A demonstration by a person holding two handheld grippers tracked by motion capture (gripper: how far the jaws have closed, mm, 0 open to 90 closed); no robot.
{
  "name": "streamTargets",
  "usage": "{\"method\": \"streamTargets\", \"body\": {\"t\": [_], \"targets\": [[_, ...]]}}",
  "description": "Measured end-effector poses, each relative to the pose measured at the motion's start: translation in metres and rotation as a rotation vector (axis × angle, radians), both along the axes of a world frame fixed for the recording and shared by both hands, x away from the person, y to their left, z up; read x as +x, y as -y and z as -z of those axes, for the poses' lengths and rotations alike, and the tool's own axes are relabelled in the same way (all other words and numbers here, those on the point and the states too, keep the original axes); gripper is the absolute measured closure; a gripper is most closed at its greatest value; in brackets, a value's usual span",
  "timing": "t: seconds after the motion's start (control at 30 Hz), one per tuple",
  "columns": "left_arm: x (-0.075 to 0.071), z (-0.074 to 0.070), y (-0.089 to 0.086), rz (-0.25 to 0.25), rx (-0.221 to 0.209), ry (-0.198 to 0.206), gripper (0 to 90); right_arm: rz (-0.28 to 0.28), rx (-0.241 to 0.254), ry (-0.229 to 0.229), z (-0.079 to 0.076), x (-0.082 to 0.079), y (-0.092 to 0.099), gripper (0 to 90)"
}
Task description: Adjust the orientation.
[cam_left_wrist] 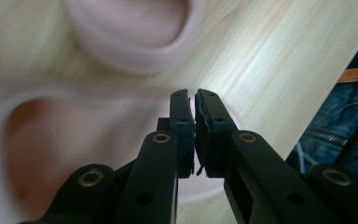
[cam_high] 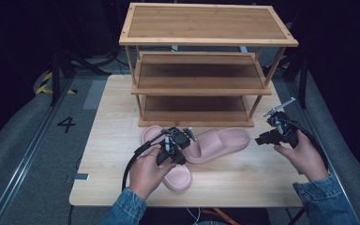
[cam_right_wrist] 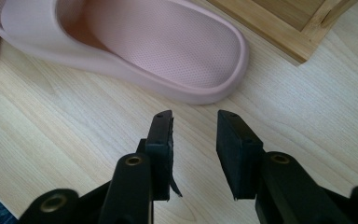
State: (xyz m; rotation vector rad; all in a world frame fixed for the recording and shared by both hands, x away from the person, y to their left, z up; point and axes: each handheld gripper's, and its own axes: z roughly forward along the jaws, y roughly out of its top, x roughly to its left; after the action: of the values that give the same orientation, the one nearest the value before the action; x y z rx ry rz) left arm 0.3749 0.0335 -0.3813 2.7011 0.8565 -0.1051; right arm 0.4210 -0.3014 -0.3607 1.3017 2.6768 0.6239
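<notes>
Two pink slippers lie on the wooden table [cam_high: 243, 183] in front of a three-tier wooden shoe rack [cam_high: 197, 70]. The left slipper [cam_high: 178, 177] lies at an angle under my left gripper [cam_high: 177, 152], which points down at it. In the left gripper view that gripper [cam_left_wrist: 194, 95] is shut just above the blurred pink slipper [cam_left_wrist: 74, 149], with nothing visible between the pads. The right slipper [cam_high: 220, 140] lies across the table. My right gripper [cam_high: 258, 139] is open a short way from its heel end [cam_right_wrist: 168, 46], with the table showing between the fingertips of the gripper [cam_right_wrist: 195, 116].
The rack's bottom corner [cam_right_wrist: 298, 28] stands just behind the right slipper. A dark floor with a painted number 4 [cam_high: 66, 123] surrounds the table. Bare table lies along the front edge and to the right of the slippers.
</notes>
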Motion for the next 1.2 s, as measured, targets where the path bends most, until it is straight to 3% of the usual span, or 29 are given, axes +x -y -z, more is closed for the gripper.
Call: {"method": "streamTargets", "body": {"t": [0.3,0.5,0.73,0.9,1.0,1.13,1.2], "targets": [[-0.003,0.027,0.036,0.051,0.055,-0.021,84.5,0.012,0.002,-0.006,0.002,-0.002,0.004,67.0],[-0.001,0.035,0.04,0.049,0.065,-0.042,83.5,0.022,0.003,-0.009,0.003,-0.002,0.007,67.1],[0.0,0.039,0.031,0.027,0.064,-0.093,83.7,0.009,-0.007,-0.008,0.005,0.003,0.004,67.0],[-0.006,0.041,0.016,0.007,0.115,-0.106,83.2,-0.003,-0.006,-0.005,0.003,0.006,-0.001,66.9],[-0.008,0.042,-0.004,-0.064,0.12,-0.147,82.8,-0.01,-0.003,-0.005,0.003,0.007,-0.002,66.8],[-0.01,0.042,-0.02,-0.095,0.12,-0.161,82.5,-0.013,0.0,-0.006,0.003,0.01,-0.003,66.8],[-0.014,0.042,-0.029,-0.137,0.117,-0.171,81.4,-0.014,0.0,-0.005,0.003,0.011,-0.004,66.8]]}}
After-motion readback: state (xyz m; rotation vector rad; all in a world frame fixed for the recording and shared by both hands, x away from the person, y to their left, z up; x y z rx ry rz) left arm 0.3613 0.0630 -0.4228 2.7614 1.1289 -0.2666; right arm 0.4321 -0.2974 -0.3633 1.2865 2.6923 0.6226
